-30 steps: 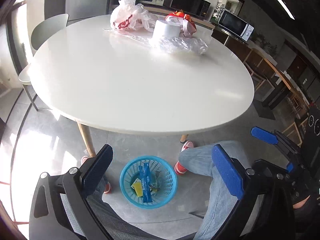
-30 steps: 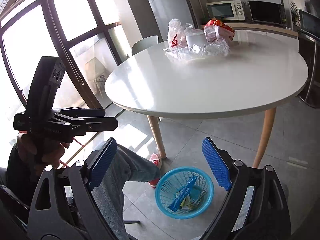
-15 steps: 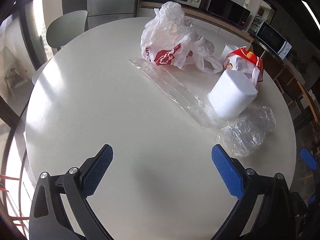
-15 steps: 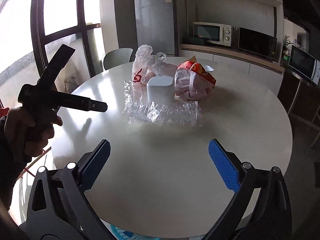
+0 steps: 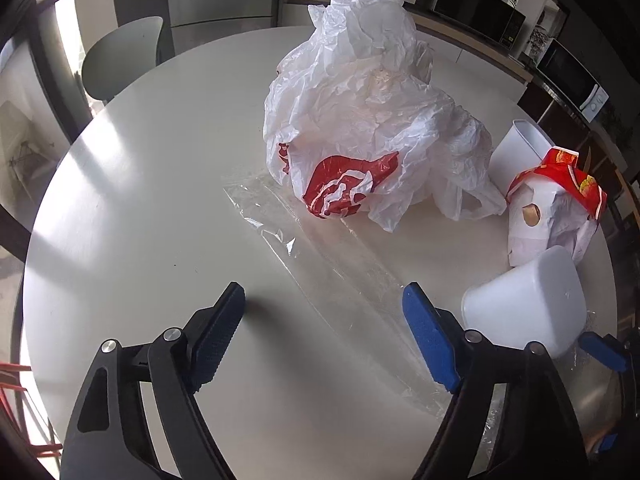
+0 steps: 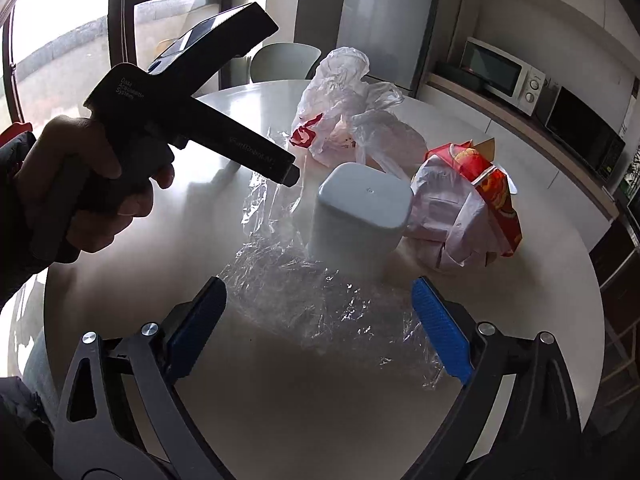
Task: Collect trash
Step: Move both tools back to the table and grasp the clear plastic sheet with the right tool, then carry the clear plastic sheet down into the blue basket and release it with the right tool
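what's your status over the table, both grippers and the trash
Left gripper open, empty, over flat clear wrap. Right gripper open, empty, over crumpled wrap. Upturned white cup just behind it.

Black tongs, blue ribbed pads.

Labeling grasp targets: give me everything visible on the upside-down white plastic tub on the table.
The upside-down white plastic tub is opaque and smooth, with a rounded-square base facing up and a tiny moulding dot at its centre. It stands mouth-down on the round white table, its rim resting on crumpled clear plastic film. The red-and-white paper food wrapper sits close beside it; contact is unclear. Neither gripper touches it.
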A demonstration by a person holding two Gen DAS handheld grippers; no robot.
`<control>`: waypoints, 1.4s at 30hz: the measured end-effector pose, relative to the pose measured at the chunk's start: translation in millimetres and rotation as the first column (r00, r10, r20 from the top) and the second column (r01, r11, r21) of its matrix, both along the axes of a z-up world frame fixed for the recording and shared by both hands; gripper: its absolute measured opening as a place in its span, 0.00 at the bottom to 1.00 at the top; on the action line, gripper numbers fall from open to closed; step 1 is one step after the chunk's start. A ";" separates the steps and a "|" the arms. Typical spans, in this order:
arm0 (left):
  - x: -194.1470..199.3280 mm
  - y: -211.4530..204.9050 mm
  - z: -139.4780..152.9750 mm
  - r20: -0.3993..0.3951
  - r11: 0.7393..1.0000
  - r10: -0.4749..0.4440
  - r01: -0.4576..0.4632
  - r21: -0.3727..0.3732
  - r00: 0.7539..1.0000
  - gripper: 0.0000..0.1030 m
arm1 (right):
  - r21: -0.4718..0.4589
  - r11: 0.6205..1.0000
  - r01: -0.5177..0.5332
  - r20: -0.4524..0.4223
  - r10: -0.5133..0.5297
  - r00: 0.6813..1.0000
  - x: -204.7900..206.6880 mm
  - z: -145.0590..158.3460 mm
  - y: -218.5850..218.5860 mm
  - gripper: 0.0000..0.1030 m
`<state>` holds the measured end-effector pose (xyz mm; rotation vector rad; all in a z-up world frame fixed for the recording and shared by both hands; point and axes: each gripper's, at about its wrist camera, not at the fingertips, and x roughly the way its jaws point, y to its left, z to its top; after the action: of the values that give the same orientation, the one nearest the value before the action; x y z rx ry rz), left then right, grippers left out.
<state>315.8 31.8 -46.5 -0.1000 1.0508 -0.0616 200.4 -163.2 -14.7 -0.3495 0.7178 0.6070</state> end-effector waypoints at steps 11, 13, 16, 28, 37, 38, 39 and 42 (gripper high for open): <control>-1.5 -2.0 3.7 -0.018 1.000 0.017 -0.017 -0.024 1.000 0.01 | -0.002 0.999 0.035 -0.015 -0.035 0.999 -11.3 -3.2 -5.0 0.25; -10.4 0.6 2.8 -0.024 0.999 0.012 -0.013 -0.037 1.000 0.01 | -0.003 1.000 0.030 -0.017 -0.030 0.999 -18.6 -2.0 -6.7 0.24; -26.1 3.5 5.7 -0.022 0.999 0.006 -0.007 -0.049 1.000 0.01 | 0.023 0.999 0.028 -0.011 -0.028 1.000 -33.4 2.8 -11.5 0.22; -118.8 13.4 38.7 0.058 0.997 -0.031 0.035 -0.068 0.998 0.01 | 0.117 0.993 0.025 0.030 -0.029 0.999 -112.6 28.0 -33.7 0.21; -209.0 2.0 46.2 0.118 0.995 -0.093 0.097 -0.026 0.989 0.01 | 0.155 0.988 0.020 0.010 -0.022 1.000 -172.1 22.4 -41.1 0.21; -221.1 1.4 46.0 0.123 0.995 -0.100 0.103 -0.017 0.987 0.01 | 0.157 0.987 0.017 0.009 -0.019 1.000 -180.3 21.9 -42.9 0.21; -234.2 1.2 45.4 0.127 0.994 -0.109 0.111 -0.005 0.986 0.01 | 0.160 0.987 0.010 0.005 -0.011 1.000 -189.5 20.9 -44.6 0.21; -275.2 0.4 38.2 0.129 0.993 -0.118 0.117 0.011 0.985 0.01 | 0.196 0.980 -0.021 -0.026 0.027 0.999 -215.9 14.5 -49.6 0.21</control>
<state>40.6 32.3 -8.3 -0.0300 0.9261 -0.1709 -15.5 -212.8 -0.2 -0.1678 0.6751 0.7006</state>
